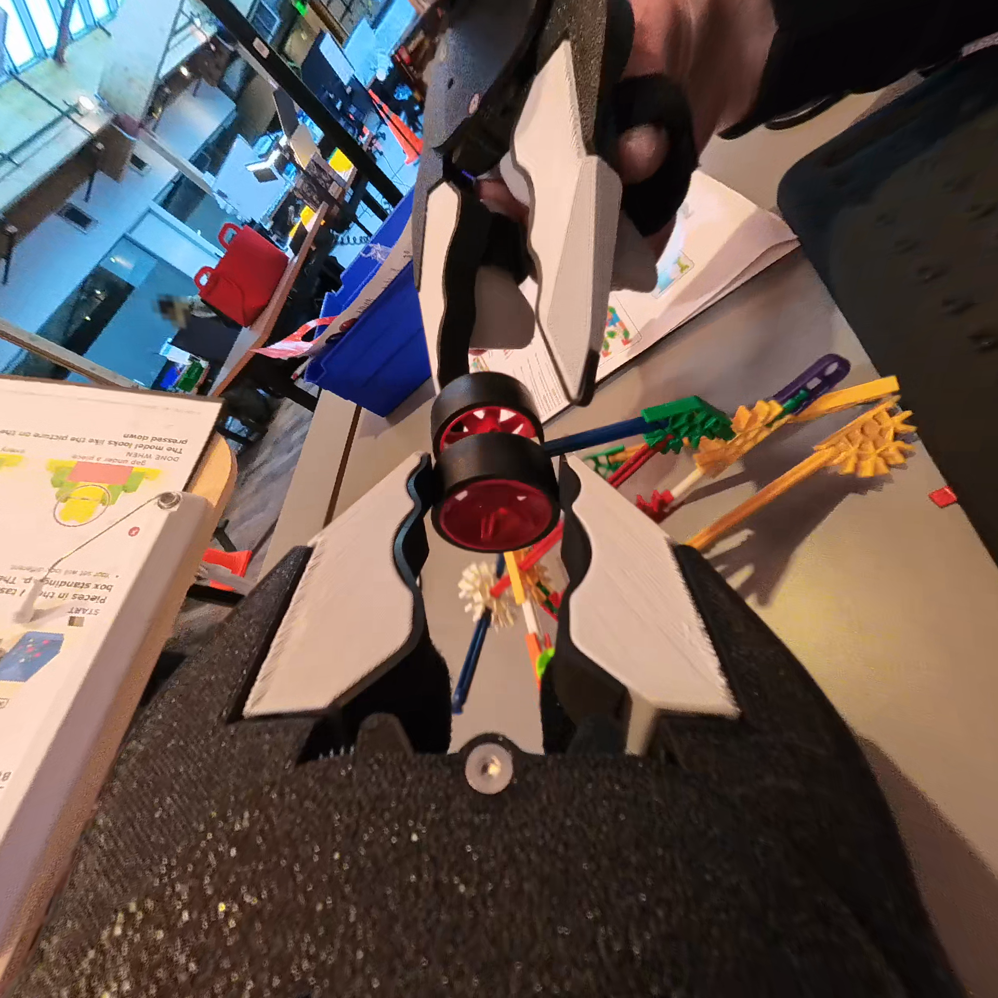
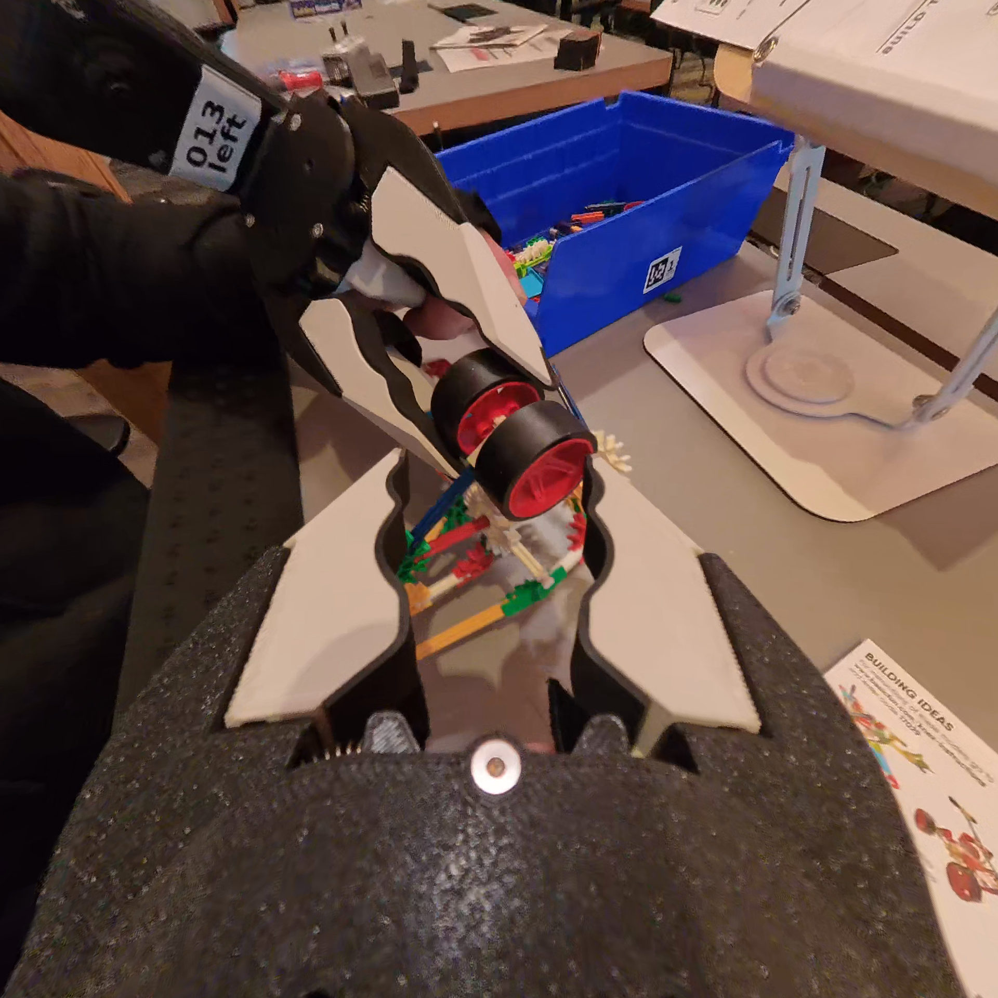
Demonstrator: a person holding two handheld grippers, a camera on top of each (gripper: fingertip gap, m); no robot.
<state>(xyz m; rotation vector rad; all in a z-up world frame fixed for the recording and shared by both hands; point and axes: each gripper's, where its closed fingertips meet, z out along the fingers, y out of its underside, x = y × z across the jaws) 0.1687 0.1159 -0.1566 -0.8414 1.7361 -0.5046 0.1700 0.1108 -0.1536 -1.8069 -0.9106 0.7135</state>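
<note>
Two black wheels with red hubs sit side by side, apparently on one axle, above a model of coloured rods and connectors [image 2: 475, 556]. My left gripper [image 1: 494, 467] is shut on the nearer wheel [image 1: 497, 497]; in the right wrist view this gripper [image 2: 499, 421] comes in from the upper left around the farther wheel [image 2: 486, 394]. My right gripper [image 2: 497, 459] is open, its fingers astride the other wheel [image 2: 534, 470], which touches only the right finger. In the left wrist view the right gripper [image 1: 513, 391] comes down from above onto that wheel [image 1: 486, 416].
A blue bin [image 2: 594, 162] of loose pieces stands behind the model. A white stand base [image 2: 810, 405] carries an instruction board [image 1: 81, 513]. Loose yellow, green and purple rod assemblies [image 1: 783, 432] and a small red piece [image 1: 942, 496] lie on the grey table. A printed booklet [image 2: 918, 783] lies at the right. Less than 4 cm separates the two grippers' tips. Left tips and right tips are each some 15 cm from the small red piece [image 1: 942, 496].
</note>
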